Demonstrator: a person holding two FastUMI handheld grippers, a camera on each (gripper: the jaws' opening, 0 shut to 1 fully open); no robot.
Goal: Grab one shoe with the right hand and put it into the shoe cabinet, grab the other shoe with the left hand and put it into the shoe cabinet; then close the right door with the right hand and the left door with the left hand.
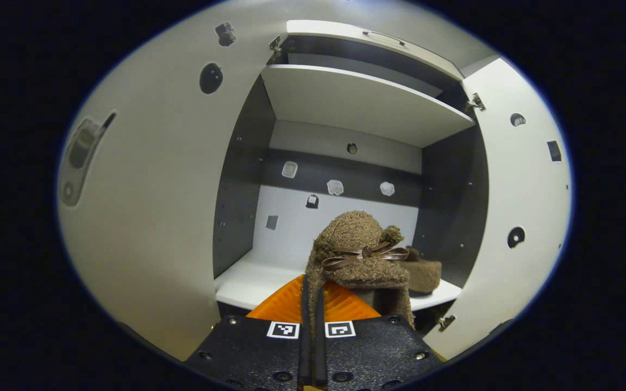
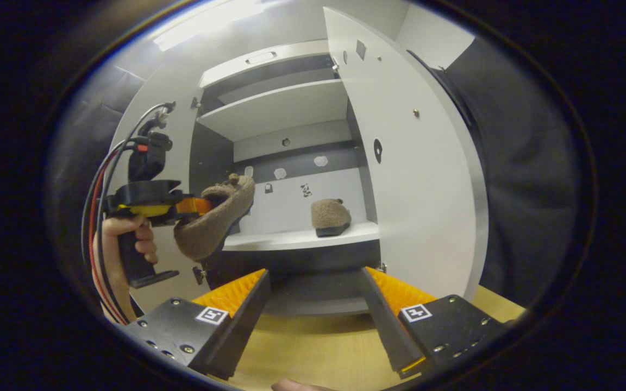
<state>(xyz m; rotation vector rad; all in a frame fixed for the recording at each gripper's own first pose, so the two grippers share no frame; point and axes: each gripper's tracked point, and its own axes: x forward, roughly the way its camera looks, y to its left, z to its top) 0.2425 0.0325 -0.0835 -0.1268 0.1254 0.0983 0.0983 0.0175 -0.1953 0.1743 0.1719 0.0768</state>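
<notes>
Left tool [image 2: 191, 206] clamped on 2nd shoe [image 1: 359, 252]: carry it level onto shelf [image 1: 248, 282] beside 1st shoe [image 2: 330, 216]; right tool [image 2: 313, 304] apart.

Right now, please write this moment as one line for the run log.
left gripper: shut on second shoe, carried toward cabinet shelf | right gripper: open, empty | first shoe: on shelf | both doors: open

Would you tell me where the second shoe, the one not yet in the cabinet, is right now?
In the right gripper view, the second shoe hangs clamped in the left gripper, in front of the open cabinet, left of the shoe on the shelf.
</notes>
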